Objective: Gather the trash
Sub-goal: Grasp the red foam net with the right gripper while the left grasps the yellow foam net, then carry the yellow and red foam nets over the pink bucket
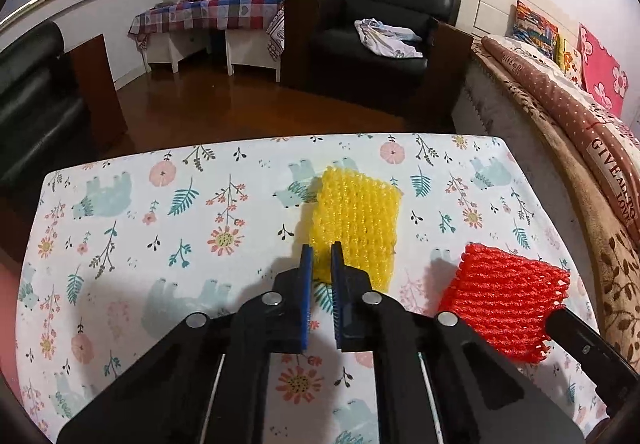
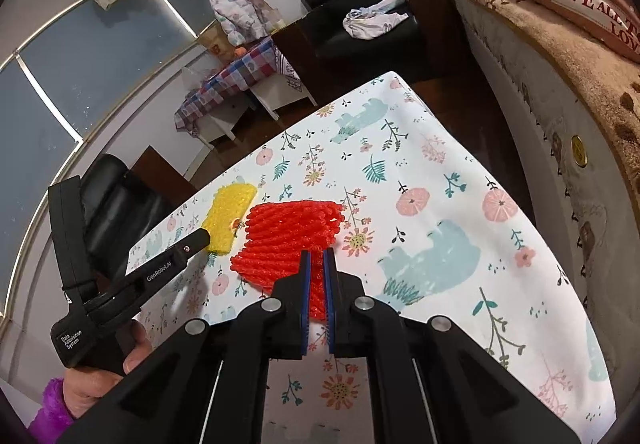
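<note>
Both grippers are down on the table (image 1: 120,244), each nipping a foam net. Left gripper (image 1: 321,248) has its jaws nearly closed, pinching the near edge of the yellow net (image 1: 354,219), which lies flat mid-table. Right gripper (image 2: 316,252) is clamped tight on the near edge of the red net (image 2: 288,240), just beside the yellow one, toward the bed (image 2: 560,91). Nets look very light, soft and squashy, open mesh, not slippery and not fragile; likely to flop when raised. An edge pinch seems the right hold, since the pads compress the foam. No bin is in view.
</note>
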`<state>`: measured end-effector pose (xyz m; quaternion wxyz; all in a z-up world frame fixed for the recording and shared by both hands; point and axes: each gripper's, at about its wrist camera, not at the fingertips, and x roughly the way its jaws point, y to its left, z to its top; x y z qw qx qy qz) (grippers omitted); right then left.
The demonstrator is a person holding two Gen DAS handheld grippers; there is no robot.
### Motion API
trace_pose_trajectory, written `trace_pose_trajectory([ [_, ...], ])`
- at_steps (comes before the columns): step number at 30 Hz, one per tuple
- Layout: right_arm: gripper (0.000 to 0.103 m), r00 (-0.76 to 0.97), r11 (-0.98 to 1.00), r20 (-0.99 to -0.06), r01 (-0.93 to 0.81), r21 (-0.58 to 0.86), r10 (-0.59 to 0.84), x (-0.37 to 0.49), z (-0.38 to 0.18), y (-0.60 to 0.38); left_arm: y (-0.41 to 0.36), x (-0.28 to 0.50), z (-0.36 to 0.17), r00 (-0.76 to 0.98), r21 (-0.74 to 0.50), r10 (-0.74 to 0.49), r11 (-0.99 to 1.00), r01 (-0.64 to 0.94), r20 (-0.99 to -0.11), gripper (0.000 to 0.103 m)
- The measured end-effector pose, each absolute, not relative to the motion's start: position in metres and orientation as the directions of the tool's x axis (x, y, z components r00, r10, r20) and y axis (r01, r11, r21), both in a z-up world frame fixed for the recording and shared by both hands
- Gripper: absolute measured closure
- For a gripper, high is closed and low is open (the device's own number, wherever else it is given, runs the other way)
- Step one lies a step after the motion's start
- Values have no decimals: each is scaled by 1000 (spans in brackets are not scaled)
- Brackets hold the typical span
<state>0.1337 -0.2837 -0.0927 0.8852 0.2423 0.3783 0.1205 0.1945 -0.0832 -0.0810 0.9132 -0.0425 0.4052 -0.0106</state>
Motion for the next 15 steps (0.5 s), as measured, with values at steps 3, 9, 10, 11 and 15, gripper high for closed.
trace_pose_trajectory([
  [3,97,689,855,-605,-44,516,401,129,-90,-281,-81,187,-79,673,-92,-50,995,-27,-738,96],
  [9,97,695,864,-593,-80,497,406,126,-84,-274,-69,162,-55,703,-116,-38,991,-64,-710,96],
  [10,97,698,867,-591,-88,490,405,125,-82,-272,-66,158,-51,709,-119,-36,991,-67,-704,96],
  [11,97,699,869,-590,-92,487,405,124,-81,-271,-63,153,-45,718,-124,-34,990,-73,-696,96],
  [15,97,707,879,-584,-115,462,399,121,-76,-265,-53,125,-29,740,-137,-20,986,-98,-672,96],
])
